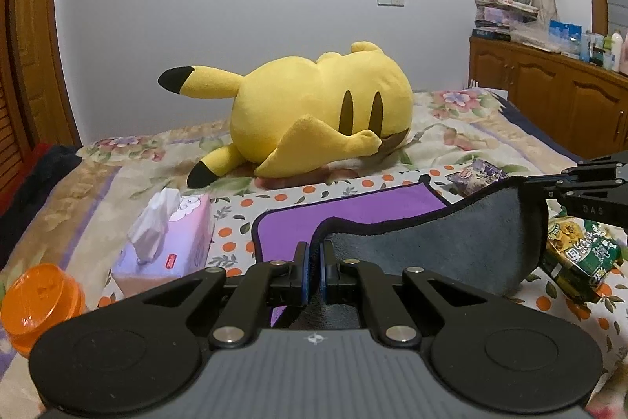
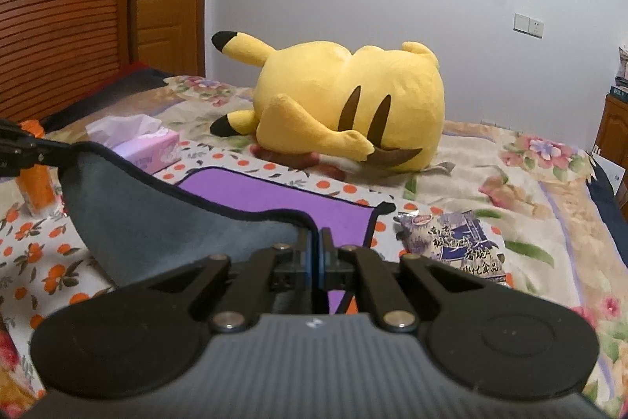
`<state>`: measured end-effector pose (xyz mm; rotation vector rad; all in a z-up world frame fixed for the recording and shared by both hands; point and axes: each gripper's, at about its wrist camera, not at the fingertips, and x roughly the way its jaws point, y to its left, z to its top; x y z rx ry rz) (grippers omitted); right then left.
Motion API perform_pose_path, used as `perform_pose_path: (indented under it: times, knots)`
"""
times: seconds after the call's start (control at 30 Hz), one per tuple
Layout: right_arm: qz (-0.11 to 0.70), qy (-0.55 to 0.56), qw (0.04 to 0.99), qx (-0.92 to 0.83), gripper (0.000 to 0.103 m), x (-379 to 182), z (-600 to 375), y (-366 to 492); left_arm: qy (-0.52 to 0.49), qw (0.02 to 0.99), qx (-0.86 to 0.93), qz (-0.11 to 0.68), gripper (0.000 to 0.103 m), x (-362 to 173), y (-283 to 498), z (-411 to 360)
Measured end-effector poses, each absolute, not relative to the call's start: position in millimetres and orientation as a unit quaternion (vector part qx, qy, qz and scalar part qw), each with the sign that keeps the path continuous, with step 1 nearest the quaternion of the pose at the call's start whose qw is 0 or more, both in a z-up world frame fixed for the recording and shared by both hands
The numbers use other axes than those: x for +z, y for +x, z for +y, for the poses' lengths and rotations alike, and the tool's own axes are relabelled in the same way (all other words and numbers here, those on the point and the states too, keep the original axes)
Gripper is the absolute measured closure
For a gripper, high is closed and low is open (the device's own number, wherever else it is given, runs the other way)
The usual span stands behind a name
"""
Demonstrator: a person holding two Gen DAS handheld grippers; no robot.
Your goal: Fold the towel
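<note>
A: Where do we stand with the towel point(image 1: 451, 242)?

B: We have its near edge lifted off the bed point(image 1: 471, 128), grey underside facing us, while the purple far half lies flat on the orange-flowered sheet point(image 1: 235, 222). So we judge the first fold is started, not finished: the raised edge has yet to be carried over and laid on the far edge.

A: And our grip?

B: The left gripper point(image 1: 314, 254) is pinched closed on one near corner, the black hem running right between its blue pads point(image 1: 304, 269). The right gripper point(image 2: 318, 250) is closed the same way on the other near corner. The cloth sags between the two.

A: What is left, then?

B: Bringing both corners forward to meet the far hem, letting go, then probably a second fold; we see none made so far.

A: Anything close by?

B: A pink tissue box point(image 1: 172, 242) and an orange container point(image 1: 39, 297) to the left, a green snack bag point(image 1: 581, 254) and a purple snack packet point(image 2: 455, 242) to the right, and a yellow plush toy point(image 1: 314, 108) beyond the towel's far edge.
</note>
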<state>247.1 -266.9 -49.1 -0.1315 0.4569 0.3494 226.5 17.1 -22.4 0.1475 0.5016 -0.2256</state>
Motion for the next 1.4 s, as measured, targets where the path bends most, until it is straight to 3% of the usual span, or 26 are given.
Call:
perform_pose_path:
  times: [1.4]
  knots:
    - [0.185,-0.114,0.966,0.137,0.100,-36,-247,334,0.095,0.975,-0.072,0.186,0.097,-1,319,15]
